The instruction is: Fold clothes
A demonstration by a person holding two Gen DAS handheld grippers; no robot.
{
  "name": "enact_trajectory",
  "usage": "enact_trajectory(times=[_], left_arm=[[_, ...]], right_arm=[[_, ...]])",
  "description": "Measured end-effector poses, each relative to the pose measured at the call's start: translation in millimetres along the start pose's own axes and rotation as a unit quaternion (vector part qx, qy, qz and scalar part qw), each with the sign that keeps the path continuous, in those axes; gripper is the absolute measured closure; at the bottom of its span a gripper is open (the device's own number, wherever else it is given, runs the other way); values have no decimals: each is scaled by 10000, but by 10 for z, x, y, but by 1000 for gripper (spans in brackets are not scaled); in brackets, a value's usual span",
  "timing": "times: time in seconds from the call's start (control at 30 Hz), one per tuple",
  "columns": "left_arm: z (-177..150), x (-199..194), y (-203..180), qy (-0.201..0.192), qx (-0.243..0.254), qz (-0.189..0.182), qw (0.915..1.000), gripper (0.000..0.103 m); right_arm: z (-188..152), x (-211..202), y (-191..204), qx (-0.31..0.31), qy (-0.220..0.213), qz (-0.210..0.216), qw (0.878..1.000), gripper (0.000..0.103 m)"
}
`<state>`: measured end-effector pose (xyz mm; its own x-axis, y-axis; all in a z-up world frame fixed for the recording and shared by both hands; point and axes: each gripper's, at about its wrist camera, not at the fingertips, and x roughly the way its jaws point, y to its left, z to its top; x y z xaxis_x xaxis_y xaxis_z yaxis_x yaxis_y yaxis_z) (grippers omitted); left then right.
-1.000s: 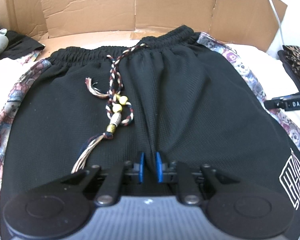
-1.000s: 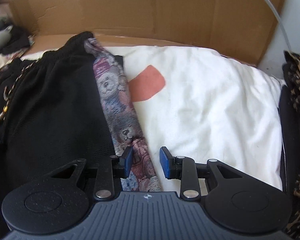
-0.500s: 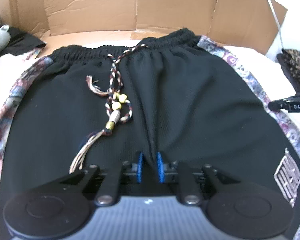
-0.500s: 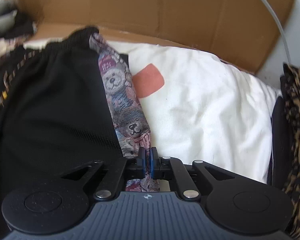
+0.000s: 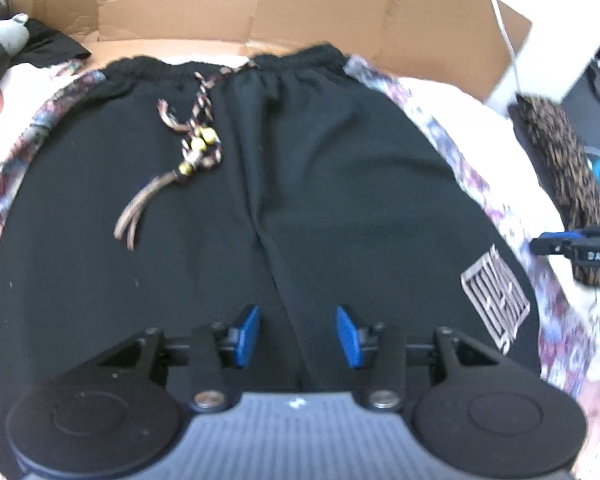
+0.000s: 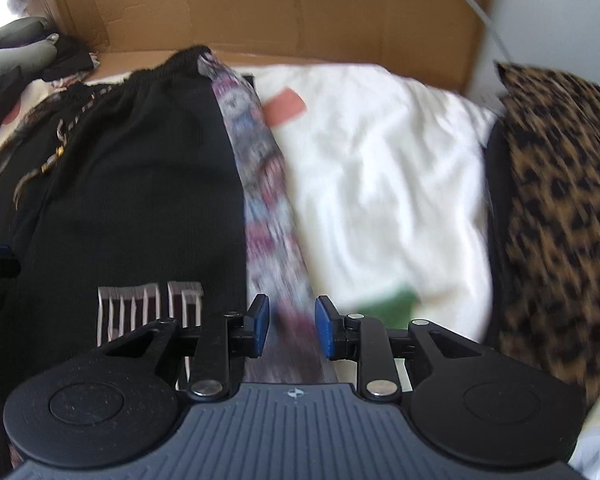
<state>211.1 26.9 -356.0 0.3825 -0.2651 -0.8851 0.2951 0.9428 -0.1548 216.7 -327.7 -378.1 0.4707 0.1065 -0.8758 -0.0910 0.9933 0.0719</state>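
Black shorts (image 5: 340,184) lie flat, waistband toward the cardboard, with a braided beaded drawstring (image 5: 196,148) on the front and a white logo (image 5: 496,300) on the right leg. Bear-patterned side stripes (image 6: 260,184) run down both edges. My left gripper (image 5: 297,336) is open, its blue pads either side of the centre seam with nothing pinched. My right gripper (image 6: 291,326) is open above the right side stripe, beside the logo (image 6: 148,304). Its tip (image 5: 572,246) shows at the right in the left wrist view.
A cardboard wall (image 5: 300,0) stands behind the waistband. White bedding (image 6: 380,152) with a red patch lies right of the shorts, and a leopard-print garment (image 6: 556,200) lies beyond it. Dark clothes and a grey item (image 6: 16,52) are piled at the far left.
Both grippers, shut on the shorts half a second ago, have opened and let go. Both have drawn back toward the hem, so the logo now shows in the right wrist view.
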Motion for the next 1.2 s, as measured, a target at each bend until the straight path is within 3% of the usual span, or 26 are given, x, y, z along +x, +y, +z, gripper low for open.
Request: enact_trajectory(times=[0.13, 0.3, 0.43, 0.5, 0.63, 0.7, 0.8, 0.93, 1.2], left_arm=[[-201, 101, -22, 431, 142, 192, 9988, 64], [-378, 37, -8, 480, 252, 345, 9979, 64], [-419, -21, -10, 620, 349, 454, 9964, 65], [-446, -38, 2, 747, 395, 530, 9950, 72], [-479, -206, 37, 708, 244, 431, 9963, 73], [-469, -304, 6, 581, 256, 358, 9973, 72], [-452, -357, -98, 470, 432, 320, 9974, 72], [-451, -234, -218, 615, 487, 446, 9959, 73], [-353, -248, -496, 397, 743, 330, 9959, 70]], right_arm=[[-373, -66, -64, 213, 152, -129, 9996, 71], [-737, -152, -211, 640, 411, -169, 9970, 72], [-930, -236, -230, 542, 517, -392, 9964, 71], [-999, -282, -280, 670, 555, -411, 9954, 69], [-1087, -398, -321, 739, 750, -693, 9920, 69], [-1119, -516, -304, 799, 634, -693, 9924, 69], [-1121, -650, -192, 814, 339, -534, 9947, 69], [-1078, -608, 19, 811, 119, -419, 9958, 69], [-918, -476, 438, 620, 23, -151, 9980, 69]])
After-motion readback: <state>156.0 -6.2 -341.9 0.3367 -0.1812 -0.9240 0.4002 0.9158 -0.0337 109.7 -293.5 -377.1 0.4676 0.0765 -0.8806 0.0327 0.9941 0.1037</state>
